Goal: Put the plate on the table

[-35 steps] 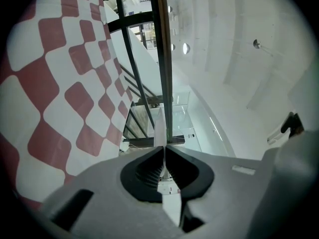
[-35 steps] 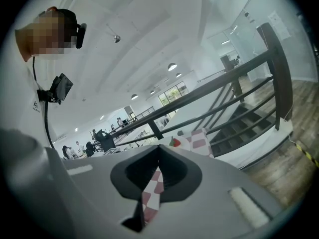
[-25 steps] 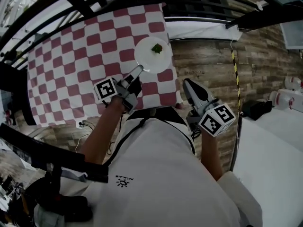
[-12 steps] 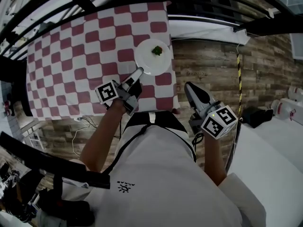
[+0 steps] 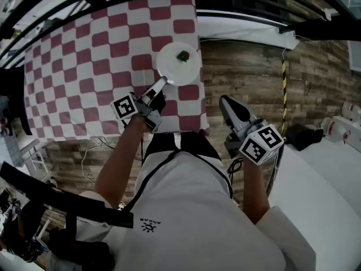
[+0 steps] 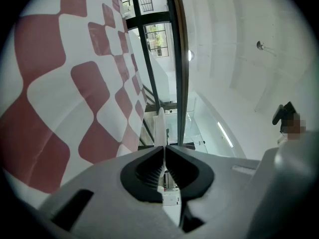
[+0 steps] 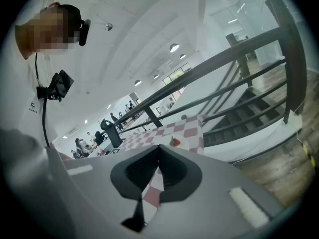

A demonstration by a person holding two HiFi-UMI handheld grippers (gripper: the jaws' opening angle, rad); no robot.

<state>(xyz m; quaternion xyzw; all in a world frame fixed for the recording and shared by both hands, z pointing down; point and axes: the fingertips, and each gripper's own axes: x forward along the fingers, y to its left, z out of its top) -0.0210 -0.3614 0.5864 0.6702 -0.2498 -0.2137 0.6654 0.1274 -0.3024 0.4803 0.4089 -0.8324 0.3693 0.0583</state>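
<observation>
White plate (image 5: 178,64) was over the checked table (image 5: 84,66) near its right edge, rim clamped in the left gripper (image 5: 159,85). Best kept level, set flat, then released. Right gripper (image 5: 227,103) was closed on nothing.

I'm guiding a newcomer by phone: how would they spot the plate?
Find the table covered in red-and-white checks. At its right edge is a round white plate, the only dish there, with a small green-and-red bit of food on it and the left gripper clamped on its rim.
</observation>
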